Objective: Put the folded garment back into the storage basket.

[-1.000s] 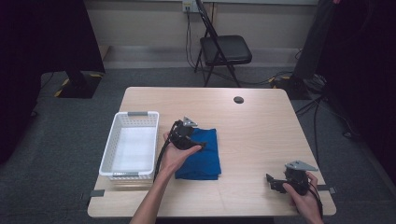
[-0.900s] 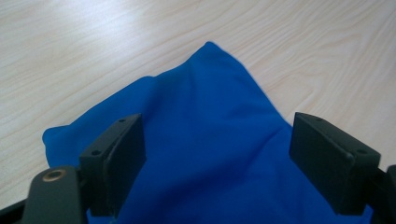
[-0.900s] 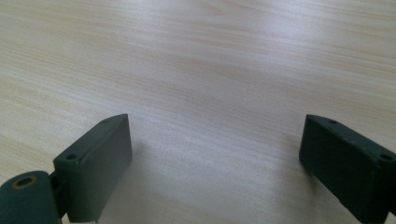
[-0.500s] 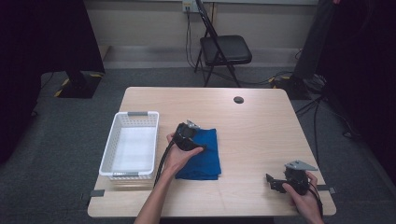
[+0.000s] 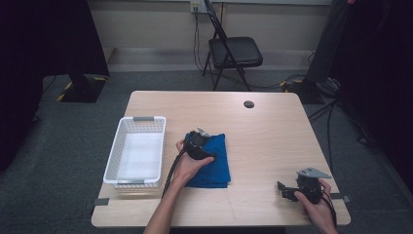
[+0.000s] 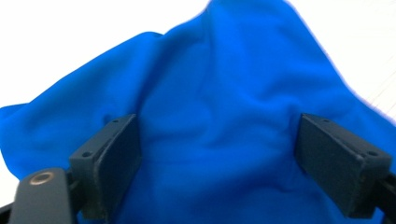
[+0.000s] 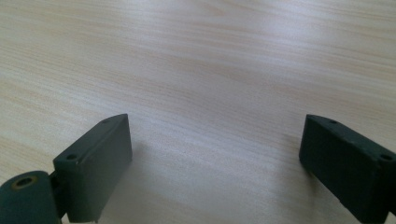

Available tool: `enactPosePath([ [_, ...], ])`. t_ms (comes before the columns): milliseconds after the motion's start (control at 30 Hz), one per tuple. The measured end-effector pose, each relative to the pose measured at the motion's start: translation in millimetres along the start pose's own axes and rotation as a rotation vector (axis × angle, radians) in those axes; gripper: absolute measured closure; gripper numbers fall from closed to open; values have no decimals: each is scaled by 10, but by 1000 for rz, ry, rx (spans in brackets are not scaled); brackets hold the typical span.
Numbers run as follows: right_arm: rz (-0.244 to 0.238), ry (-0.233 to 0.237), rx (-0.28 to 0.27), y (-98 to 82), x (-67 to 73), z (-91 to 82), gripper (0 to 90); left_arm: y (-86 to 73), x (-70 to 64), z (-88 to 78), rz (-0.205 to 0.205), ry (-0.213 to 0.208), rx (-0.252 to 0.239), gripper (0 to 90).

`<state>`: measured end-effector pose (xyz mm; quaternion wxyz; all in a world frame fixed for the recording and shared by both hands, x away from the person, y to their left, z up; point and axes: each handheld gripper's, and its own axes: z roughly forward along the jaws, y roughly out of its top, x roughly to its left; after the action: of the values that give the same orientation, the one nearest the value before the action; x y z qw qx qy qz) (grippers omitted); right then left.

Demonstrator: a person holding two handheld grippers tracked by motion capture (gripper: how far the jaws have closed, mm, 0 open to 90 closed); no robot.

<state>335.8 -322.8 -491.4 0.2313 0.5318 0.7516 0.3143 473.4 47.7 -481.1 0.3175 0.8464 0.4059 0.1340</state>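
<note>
Your left gripper [image 6: 212, 154] over blue cloth [image 5: 214, 158] – jaws wide, just been opening, cloth between, unpinched. Right gripper [image 7: 215, 158] open above bare table [image 5: 272, 131], near right.

The right gripper [image 7: 215, 163] holds its fingers [image 7: 93, 163] wide apart over the bare wooden table [image 7: 210, 60].

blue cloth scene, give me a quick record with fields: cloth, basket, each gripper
cloth: blue cloth, folded, on the table right of the basket
basket: white basket, nothing in it
left gripper: left gripper over the cloth, jaws just been opening, wide apart, cloth between them but not pinched
right gripper: right gripper open over bare tabletop at the near right corner
</note>
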Motion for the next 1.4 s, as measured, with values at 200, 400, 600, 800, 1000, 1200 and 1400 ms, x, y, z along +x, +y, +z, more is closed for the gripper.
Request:
enactPosePath([
  [200, 0, 0, 0, 0, 1, 0, 81, 19, 19, 28, -42, 28, 21, 88],
  [400, 1, -1, 0, -1, 4, -1, 82, 11, 32, 50, -41, 41, 20, 40],
  [600, 1, -3, 0, -1, 9, 0, 81, -23, 51, 44, -24, 19, 0, 39],
  [800, 2, -4, -1, -1, 12, 0, 82, -15, 54, 20, -10, -1, 12, 80],
  [1000, 2, -5, -1, 0, 15, 1, 81, 17, 27, -11, 3, -10, 42, 162],
  [1200, 2, -4, -1, 1, 16, 3, 82, 32, -17, -51, 34, -48, 45, 318],
  [1400, 3, -4, -1, 2, 17, 3, 81, -21, -25, -76, 55, -87, 4, 476],
])
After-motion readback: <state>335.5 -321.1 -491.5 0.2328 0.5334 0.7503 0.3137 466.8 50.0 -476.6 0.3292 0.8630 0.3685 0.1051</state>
